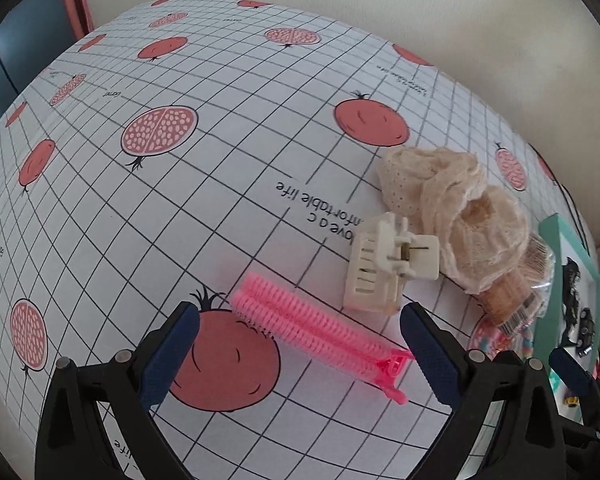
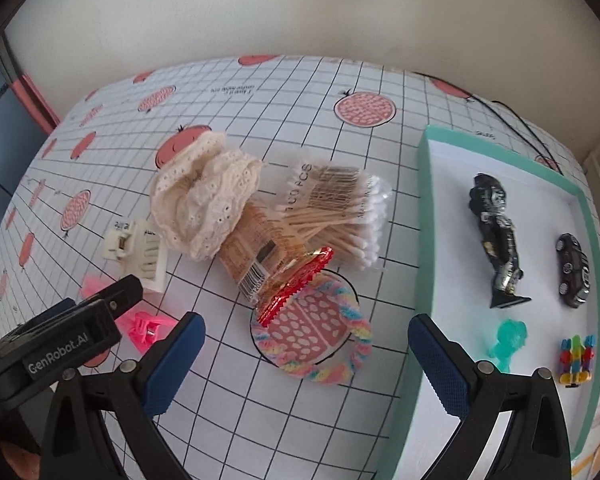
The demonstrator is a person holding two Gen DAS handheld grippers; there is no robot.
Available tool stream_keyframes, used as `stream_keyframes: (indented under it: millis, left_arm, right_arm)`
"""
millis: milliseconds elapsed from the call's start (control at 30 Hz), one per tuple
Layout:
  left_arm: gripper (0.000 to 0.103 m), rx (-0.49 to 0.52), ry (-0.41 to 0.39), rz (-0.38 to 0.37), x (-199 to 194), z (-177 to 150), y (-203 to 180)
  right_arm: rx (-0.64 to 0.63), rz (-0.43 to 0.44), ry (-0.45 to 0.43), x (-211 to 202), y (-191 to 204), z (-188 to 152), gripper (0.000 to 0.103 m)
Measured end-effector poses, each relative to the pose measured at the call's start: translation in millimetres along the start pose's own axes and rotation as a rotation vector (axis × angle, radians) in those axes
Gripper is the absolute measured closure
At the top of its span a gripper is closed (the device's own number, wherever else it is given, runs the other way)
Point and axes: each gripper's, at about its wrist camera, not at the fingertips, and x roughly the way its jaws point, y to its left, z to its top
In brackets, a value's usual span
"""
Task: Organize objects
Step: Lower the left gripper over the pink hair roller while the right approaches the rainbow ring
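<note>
My left gripper [image 1: 300,344] is open, its blue pads either side of a pink roller clip [image 1: 320,340] lying on the tablecloth. Just beyond lie a cream claw clip [image 1: 388,266] and a cream lace scrunchie [image 1: 452,208]. In the right wrist view my right gripper [image 2: 306,356] is open above a pastel rainbow scrunchie [image 2: 332,360]. Behind it lie a red snack packet [image 2: 296,284], a cotton swab bag [image 2: 336,216] and the lace scrunchie [image 2: 208,204]. The left gripper's body [image 2: 60,340] shows at the lower left, over the pink clip [image 2: 144,326].
A mint-rimmed white tray [image 2: 424,216] on the right holds a dark figure [image 2: 498,236], a dark toy car [image 2: 572,270], a teal translucent toy [image 2: 508,340] and a multicoloured block toy [image 2: 576,360]. A black cable [image 2: 520,120] runs behind it. The pomegranate-print cloth [image 1: 180,200] reaches a pale wall.
</note>
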Motion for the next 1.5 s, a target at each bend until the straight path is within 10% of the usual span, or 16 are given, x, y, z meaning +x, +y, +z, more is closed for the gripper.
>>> stream_keyframes:
  millis: [1500]
  left_arm:
    - [0.041, 0.162, 0.041, 0.087, 4, -9, -30]
  right_arm:
    - [-0.129, 0.014, 0.016, 1, -16, 11, 0.026]
